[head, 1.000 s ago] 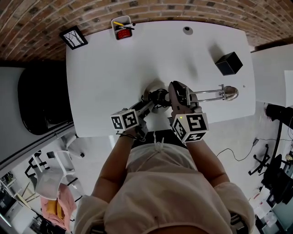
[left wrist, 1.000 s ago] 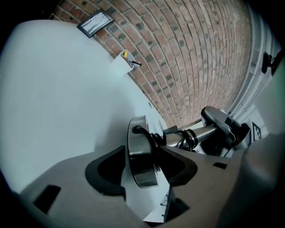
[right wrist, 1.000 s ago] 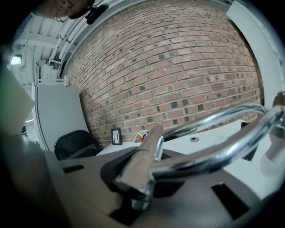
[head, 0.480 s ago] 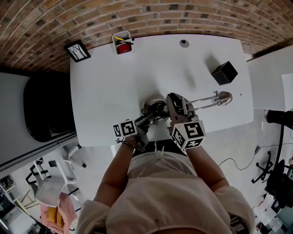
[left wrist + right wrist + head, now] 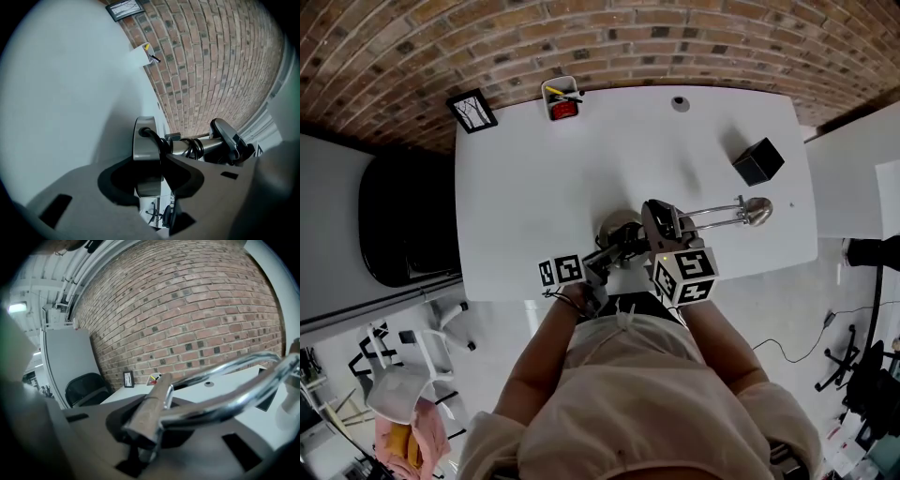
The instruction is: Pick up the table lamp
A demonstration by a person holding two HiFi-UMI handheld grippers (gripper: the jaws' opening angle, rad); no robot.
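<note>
The left gripper (image 5: 149,177) has been closed onto the base (image 5: 145,140) of the lamp (image 5: 712,212), seemingly firmly. The right gripper (image 5: 146,426) is clenched on its arm (image 5: 220,380). Lifting may follow.

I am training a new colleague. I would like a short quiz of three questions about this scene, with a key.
1. True or false: the left gripper is closed on the round metal base of the silver table lamp.
2. What does the right gripper hold? A) the lamp's metal stem B) the lamp's head C) a pen
3. What colour is the small cube on the white table?
Key: 1 true; 2 A; 3 black.
</note>
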